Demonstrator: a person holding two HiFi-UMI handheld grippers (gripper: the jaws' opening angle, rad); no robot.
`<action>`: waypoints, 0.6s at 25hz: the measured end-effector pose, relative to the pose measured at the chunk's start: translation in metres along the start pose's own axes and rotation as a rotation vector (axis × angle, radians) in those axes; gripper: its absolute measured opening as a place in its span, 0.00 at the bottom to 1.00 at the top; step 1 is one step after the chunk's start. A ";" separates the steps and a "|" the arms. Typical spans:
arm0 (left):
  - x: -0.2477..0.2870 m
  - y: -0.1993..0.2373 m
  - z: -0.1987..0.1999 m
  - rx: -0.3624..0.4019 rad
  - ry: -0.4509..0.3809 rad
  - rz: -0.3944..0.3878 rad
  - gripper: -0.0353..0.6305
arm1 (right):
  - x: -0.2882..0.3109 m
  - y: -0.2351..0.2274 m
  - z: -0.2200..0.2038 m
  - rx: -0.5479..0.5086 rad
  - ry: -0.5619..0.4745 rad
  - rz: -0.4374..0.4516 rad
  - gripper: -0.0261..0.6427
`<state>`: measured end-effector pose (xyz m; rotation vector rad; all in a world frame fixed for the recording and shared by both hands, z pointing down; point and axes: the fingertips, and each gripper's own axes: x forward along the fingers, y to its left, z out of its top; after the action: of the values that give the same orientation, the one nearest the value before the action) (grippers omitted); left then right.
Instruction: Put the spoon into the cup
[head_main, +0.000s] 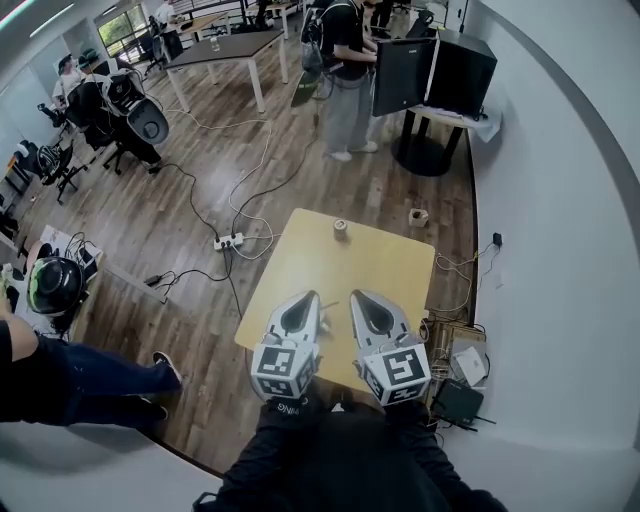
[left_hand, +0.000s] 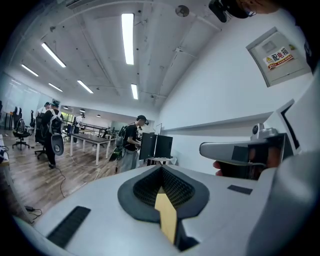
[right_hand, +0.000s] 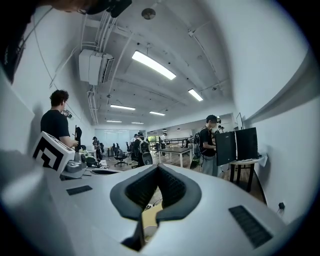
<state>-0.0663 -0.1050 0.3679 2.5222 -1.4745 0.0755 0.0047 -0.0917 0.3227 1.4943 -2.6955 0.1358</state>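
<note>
The task looks done or nearly so. The small brownish cylindrical cup (head_main: 340, 229) stands alone near the far edge of the square pale-yellow wooden table (head_main: 390, 272), and no spoon lies loose on the tabletop, so it is probably inside the cup, which is too small here to show it. The left gripper (head_main: 306, 297) and the right gripper (head_main: 361, 296) hover over the near edge, each with its fingers pressed together on nothing. In all there are one cup, one table, two grippers and no spoon in plain sight.

The cup (head_main: 340, 229) is too small to show its contents.
</note>
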 end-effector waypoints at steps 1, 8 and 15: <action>-0.001 -0.002 0.002 0.004 -0.005 -0.001 0.10 | -0.002 0.001 0.002 -0.007 -0.006 -0.002 0.07; -0.006 -0.012 0.007 0.028 -0.015 -0.006 0.10 | -0.010 0.008 0.009 -0.023 -0.022 0.012 0.07; -0.004 -0.018 0.004 0.035 -0.006 -0.010 0.10 | -0.014 0.010 0.003 -0.020 -0.011 0.022 0.07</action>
<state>-0.0523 -0.0941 0.3608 2.5591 -1.4751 0.0925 0.0032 -0.0745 0.3180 1.4647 -2.7141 0.1012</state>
